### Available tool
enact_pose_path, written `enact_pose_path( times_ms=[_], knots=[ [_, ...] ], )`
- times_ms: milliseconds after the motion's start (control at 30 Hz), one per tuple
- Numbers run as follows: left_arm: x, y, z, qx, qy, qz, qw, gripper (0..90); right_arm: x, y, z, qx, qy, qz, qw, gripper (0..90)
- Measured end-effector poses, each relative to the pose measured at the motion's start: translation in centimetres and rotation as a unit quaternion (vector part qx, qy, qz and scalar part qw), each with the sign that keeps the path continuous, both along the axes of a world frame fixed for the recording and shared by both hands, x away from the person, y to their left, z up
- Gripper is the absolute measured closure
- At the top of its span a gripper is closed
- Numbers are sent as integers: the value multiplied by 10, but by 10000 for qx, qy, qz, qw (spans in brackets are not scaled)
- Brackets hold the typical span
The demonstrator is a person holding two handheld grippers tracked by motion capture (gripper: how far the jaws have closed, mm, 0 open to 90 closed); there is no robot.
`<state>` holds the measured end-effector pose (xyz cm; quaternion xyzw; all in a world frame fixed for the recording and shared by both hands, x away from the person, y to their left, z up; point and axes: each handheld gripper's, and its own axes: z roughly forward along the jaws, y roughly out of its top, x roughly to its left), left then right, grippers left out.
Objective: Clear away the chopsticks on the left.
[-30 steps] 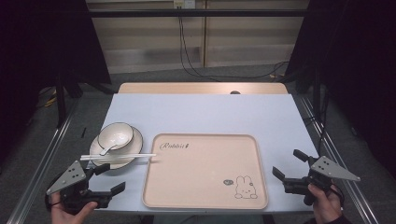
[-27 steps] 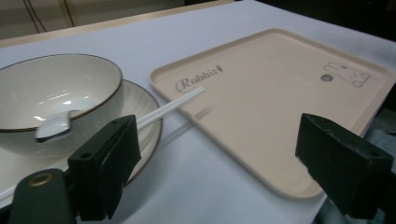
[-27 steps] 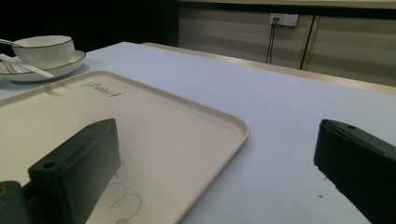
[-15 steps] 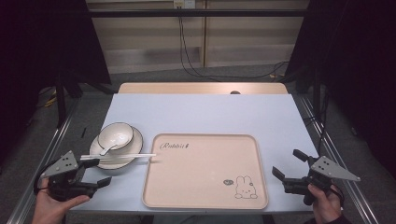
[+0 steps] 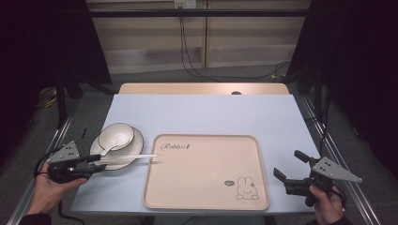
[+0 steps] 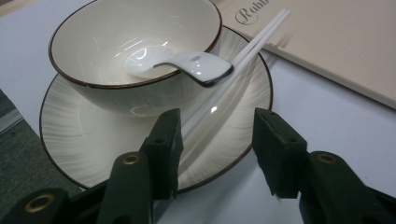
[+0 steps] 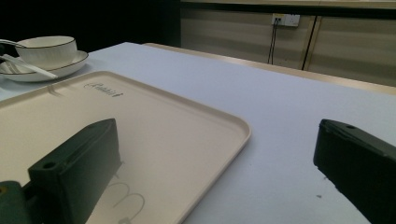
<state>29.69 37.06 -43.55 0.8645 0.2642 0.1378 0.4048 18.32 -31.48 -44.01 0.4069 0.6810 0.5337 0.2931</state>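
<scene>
The bench (image 5: 206, 110) has a pale blue top with a wooden strip along its far edge. Behind it stands a light wall (image 5: 150, 42) with a white socket (image 5: 185, 3) high up. Black cables (image 5: 187, 51) hang down from it onto the grey floor (image 5: 164, 77). Both sides of the room are dark.

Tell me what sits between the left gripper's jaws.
The near ends of the white chopsticks, lying across the plate rim; the left gripper view shows the jaws open around them.
</scene>
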Motion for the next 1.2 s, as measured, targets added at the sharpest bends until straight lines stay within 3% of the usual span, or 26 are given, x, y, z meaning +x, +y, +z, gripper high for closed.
enact_pose_path(
  times_ms=[233,367,633,667,700,767,1200],
  knots=[
    [11,-1,-6,125,-20,-46,9999,638,0,0,0,42,13,-26,10000,4],
    [14,-4,-6,270,-63,-39,9996,648,0,0,0,36,13,-8,10000,4],
    [15,-7,-7,349,-94,-130,9993,652,0,0,0,38,9,-5,10000,3],
    [16,-9,-7,504,-106,-125,9986,662,0,0,0,39,11,-3,10000,4],
    [16,-10,-8,412,-83,-170,9990,667,0,0,-1,40,19,-6,10000,3],
    [16,-10,-8,520,-116,-124,9985,681,0,-1,0,41,20,-11,10000,4],
    [19,-22,-13,548,49,-447,9975,729,-1,-1,0,57,38,-17,10000,4]
  ],
)
